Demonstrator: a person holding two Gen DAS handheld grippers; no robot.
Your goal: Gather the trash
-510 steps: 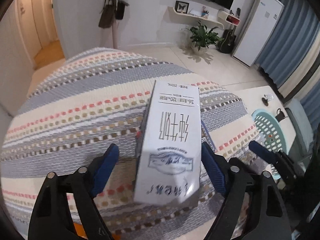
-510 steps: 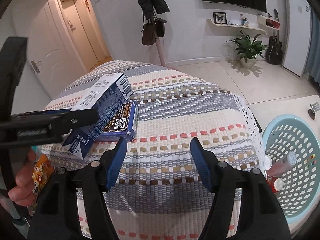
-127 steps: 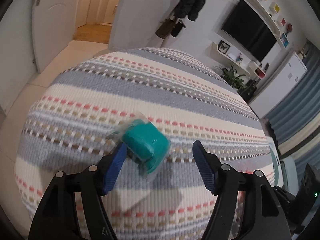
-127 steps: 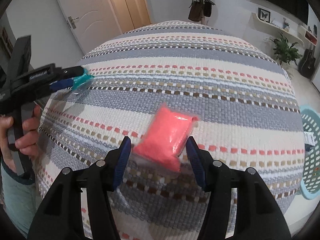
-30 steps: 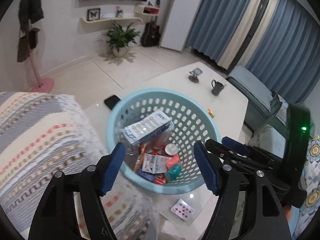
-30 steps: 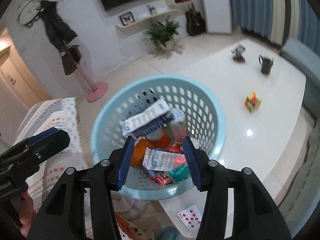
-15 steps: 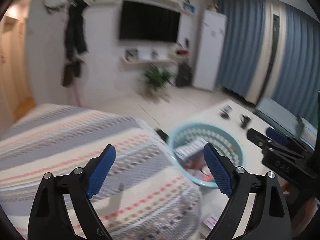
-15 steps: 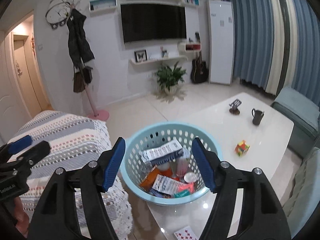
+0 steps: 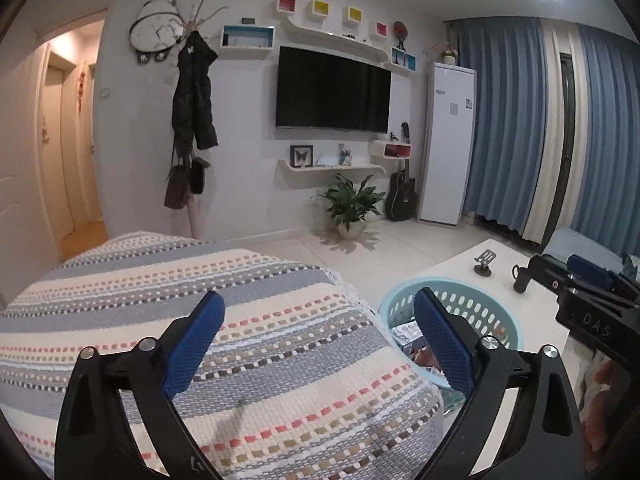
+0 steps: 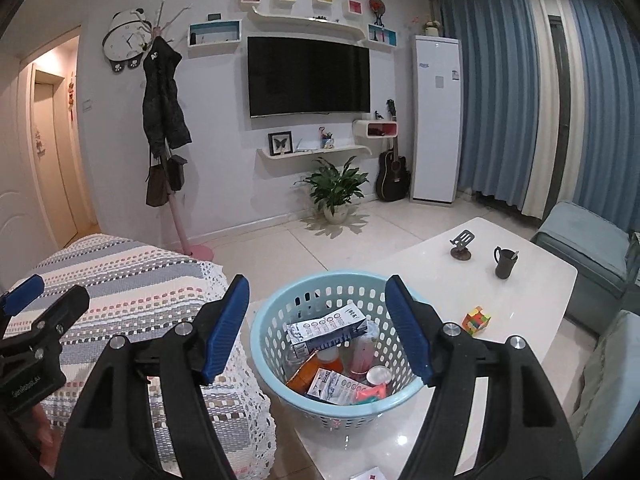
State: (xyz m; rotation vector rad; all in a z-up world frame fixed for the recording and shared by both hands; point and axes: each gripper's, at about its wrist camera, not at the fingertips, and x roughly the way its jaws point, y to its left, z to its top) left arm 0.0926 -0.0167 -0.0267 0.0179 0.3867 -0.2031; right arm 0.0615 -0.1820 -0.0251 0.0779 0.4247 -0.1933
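A light blue plastic basket (image 10: 276, 376) stands on the white table and holds several pieces of trash: a white and blue carton (image 10: 326, 330), an orange packet (image 10: 304, 372), a pink packet and cans. It also shows in the left wrist view (image 9: 496, 316), partly hidden behind a finger. My right gripper (image 10: 318, 330) is open and empty, raised above and in front of the basket. My left gripper (image 9: 318, 346) is open and empty above the striped cloth (image 9: 260, 360). No trash shows on the cloth.
The white table (image 10: 532, 292) carries a dark mug (image 10: 504, 262), a phone stand (image 10: 462, 246), a colour cube (image 10: 476, 318) and a playing card at the front edge. A grey sofa (image 10: 588, 248) is at the right. A coat stand, plant and guitar stand by the far wall.
Both grippers have lifted and drawn back from over the basket. The left one has swung left over the striped cloth. Both stay open and empty.
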